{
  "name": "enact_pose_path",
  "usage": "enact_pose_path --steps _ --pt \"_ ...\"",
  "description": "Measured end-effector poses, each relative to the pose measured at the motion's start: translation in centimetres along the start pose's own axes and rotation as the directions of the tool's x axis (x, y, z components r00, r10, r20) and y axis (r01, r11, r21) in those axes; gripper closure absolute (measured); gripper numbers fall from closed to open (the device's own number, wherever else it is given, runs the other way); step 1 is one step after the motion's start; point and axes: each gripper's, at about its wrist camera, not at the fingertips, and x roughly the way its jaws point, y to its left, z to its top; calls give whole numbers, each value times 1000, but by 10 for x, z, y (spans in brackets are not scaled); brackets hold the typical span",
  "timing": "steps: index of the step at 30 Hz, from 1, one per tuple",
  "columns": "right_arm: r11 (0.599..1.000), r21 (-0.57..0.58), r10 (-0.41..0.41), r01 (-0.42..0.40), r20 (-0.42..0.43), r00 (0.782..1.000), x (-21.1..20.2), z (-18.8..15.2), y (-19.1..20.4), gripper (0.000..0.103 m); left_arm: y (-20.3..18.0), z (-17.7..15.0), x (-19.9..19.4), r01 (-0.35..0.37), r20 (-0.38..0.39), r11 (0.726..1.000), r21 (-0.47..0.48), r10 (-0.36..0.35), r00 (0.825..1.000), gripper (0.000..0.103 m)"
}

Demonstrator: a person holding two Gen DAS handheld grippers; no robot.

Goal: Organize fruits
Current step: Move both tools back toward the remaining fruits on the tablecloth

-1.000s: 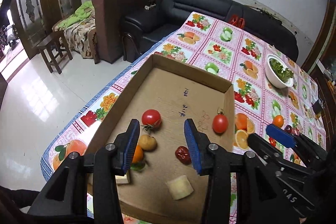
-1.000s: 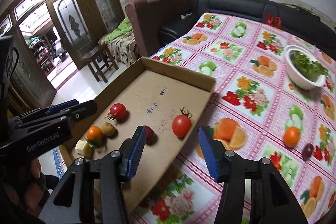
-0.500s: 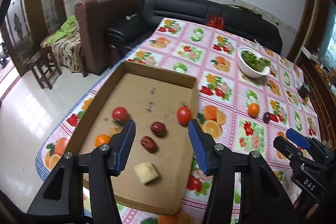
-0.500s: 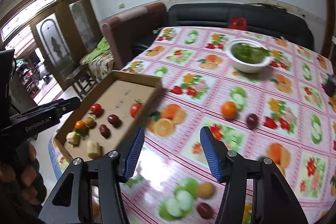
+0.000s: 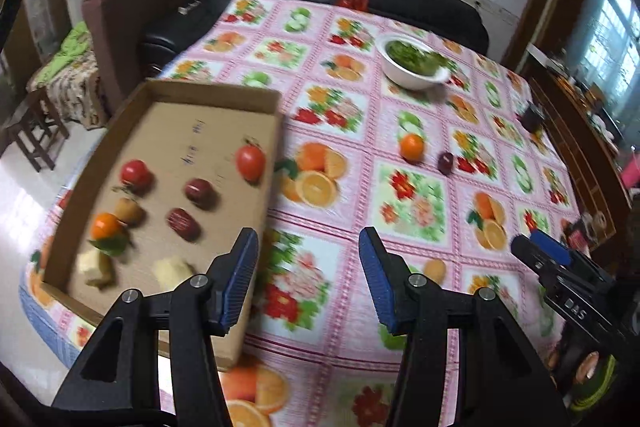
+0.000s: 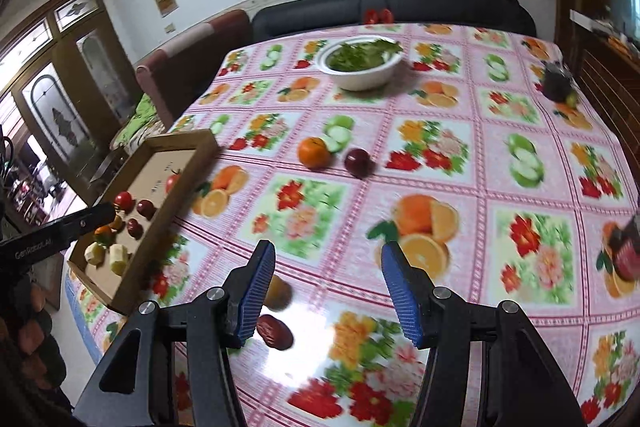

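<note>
The table with its pink fruit-print cloth (image 6: pixel 472 163) fills most of both views. On its left side sits the cardboard tray (image 5: pixel 224 91), already holding tomatoes, dark red fruits, an orange with a leaf and pale chunks; in my left view it fills the left half of the frame, and my left gripper's (image 5: pixel 308 275) left finger overlaps its near right corner. That gripper stands open with nothing between its blue pads, only cloth showing in the gap. My right gripper (image 6: pixel 328 287) is open and empty too, low in the centre of its frame.

The white bowl of greens (image 6: pixel 362 63) sits at upper centre, well beyond my fingers. The loose orange (image 6: pixel 314 151) and the dark red plum (image 6: pixel 358 162) lie side by side above the right gripper, mid-frame, apart from it. A small yellow-brown fruit (image 6: pixel 280 293) rests just beside my right gripper's left finger, and a wrinkled red date (image 6: pixel 276 331) lies just below it.
</note>
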Motion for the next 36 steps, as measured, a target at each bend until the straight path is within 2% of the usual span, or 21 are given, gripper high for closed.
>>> enact_pose_path --steps 11,22,33,36 --pt "999 41 -16 15 9 1000 1 -2 -23 46 -40 -15 21 109 -97 992 59 -103 990 52" --pt "999 37 1 -2 14 1000 11 8 -25 45 -79 -27 40 172 -162 978 122 -151 975 52" --pt "1000 30 -2 3 -21 1000 62 39 -37 45 -96 -28 74 259 -240 960 110 -227 944 52" --pt "1000 9 -5 5 -43 999 83 51 -33 45 -96 -30 83 258 -253 959 116 -223 941 52"
